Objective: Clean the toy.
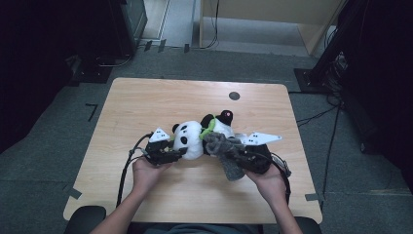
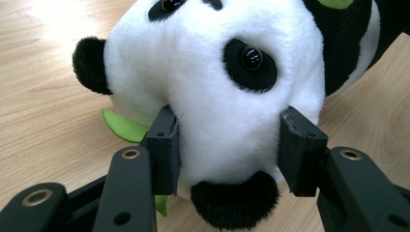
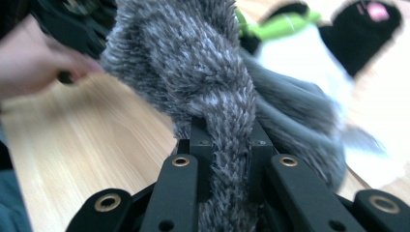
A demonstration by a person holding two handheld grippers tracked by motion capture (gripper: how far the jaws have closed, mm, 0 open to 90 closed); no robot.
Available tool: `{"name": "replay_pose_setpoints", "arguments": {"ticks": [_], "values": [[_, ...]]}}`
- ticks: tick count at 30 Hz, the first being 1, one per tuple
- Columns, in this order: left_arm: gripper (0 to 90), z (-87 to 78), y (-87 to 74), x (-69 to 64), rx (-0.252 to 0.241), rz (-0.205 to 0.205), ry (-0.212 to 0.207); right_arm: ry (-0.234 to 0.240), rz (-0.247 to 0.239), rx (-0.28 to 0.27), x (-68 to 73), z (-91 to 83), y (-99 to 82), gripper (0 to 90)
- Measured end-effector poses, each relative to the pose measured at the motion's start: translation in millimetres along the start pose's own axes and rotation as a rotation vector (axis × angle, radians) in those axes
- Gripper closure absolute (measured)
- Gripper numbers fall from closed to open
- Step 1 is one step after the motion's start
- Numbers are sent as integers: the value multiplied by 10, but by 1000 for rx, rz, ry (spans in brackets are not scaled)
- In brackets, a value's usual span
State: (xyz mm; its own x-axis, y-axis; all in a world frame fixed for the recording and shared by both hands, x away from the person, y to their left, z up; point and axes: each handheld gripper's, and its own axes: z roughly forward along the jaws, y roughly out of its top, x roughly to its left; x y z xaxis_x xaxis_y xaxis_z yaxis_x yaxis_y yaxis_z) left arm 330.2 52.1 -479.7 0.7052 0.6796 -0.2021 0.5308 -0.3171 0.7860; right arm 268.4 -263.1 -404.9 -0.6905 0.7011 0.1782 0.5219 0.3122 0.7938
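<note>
A black-and-white panda plush with a green collar lies on the wooden table, head to the left. My left gripper is shut on its head: in the left gripper view the pads squeeze the white muzzle from both sides, left gripper. A grey fuzzy knitted piece drapes beside the panda's body. My right gripper is shut on it. In the right gripper view the grey strand is pinched between the jaws, right gripper, with the panda's body behind.
A small dark round disc sits in the tabletop near the far edge. Cables trail from both grippers toward the near edge. Dark equipment and cords stand on the floor to the right and far left.
</note>
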Motion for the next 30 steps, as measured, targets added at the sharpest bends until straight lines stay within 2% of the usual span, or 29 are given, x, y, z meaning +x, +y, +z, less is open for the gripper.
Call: {"name": "replay_pose_setpoints", "arguments": {"ticks": [3,4,7,10,11,12,14,20,23,26,30], "values": [[497,0,-1,-4,1,2,1,10,-10,-9,38,51,93,805],[497,0,-1,-6,2,3,2,23,-17,-12,82,122,188,805],[497,1,-1,-9,0,0,2,36,-52,-9,145,276,318,805],[497,-1,0,-11,2,4,3,37,-71,11,196,473,410,805],[497,-2,0,-10,3,6,4,37,-71,11,196,473,410,805],[497,-2,0,-9,3,6,3,40,-78,19,218,605,451,805],[497,-2,-2,-11,1,4,3,41,-82,31,238,739,479,805],[497,-4,-4,-2,2,-3,1,-4,-117,82,282,982,433,806],[497,-4,-4,-1,3,-2,1,-6,-135,71,280,1010,379,807],[497,-1,-6,-7,4,-1,3,4,-122,66,271,1014,338,807],[496,-4,-7,2,8,-9,-1,0,-143,66,299,1035,240,808]]}}
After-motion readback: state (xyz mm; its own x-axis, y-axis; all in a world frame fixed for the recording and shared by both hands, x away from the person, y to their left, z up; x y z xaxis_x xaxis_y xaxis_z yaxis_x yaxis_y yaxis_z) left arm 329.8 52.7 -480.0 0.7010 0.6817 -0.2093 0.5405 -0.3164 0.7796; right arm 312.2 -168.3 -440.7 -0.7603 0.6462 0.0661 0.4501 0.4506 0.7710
